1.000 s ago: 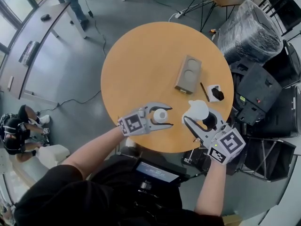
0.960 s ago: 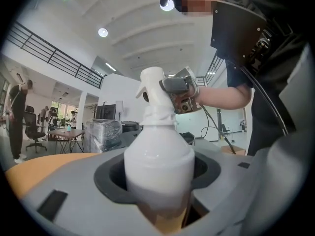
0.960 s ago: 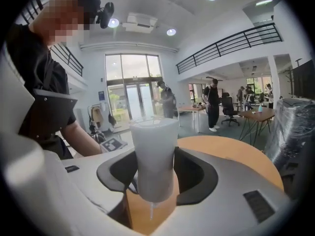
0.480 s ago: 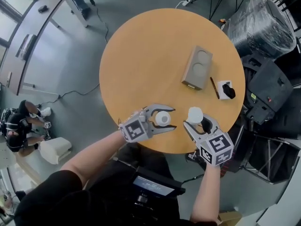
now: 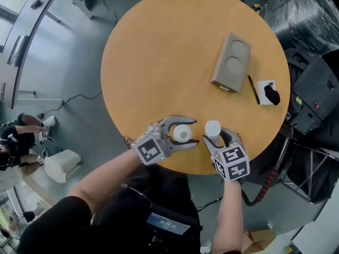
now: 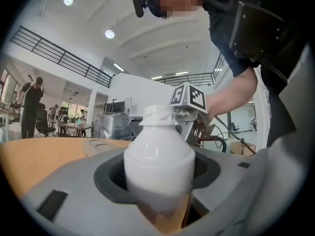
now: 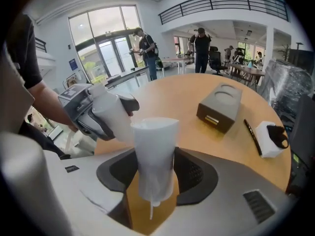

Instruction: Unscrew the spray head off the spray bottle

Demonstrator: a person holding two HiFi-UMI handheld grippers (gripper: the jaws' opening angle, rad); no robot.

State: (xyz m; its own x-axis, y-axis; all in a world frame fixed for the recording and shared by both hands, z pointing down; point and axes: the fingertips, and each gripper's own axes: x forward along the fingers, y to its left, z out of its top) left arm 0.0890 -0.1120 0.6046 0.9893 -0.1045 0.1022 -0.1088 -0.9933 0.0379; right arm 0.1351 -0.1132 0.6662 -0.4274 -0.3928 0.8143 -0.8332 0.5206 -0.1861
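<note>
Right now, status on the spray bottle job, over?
Left gripper shut on bottle, right gripper shut on spray head. Head is off, beside the bottle neck. Grey box and pen well clear.

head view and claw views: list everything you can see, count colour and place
table: one, tan, round, middle of the head view
spray bottle: one, white, neck bare, at the near table edge
spray head: one, white, off the bottle, right beside it, thin tube hanging below
box: one, grey-brown, two round recesses on top, right part of table
pen: one, black, just right of the box
pad: one, white, small black item on it, table's right edge
wrapped bundle: one, black under clear film, on the floor past the table
left claw: one, grey, shut on the spray bottle
right claw: one, grey, shut on the spray head
</note>
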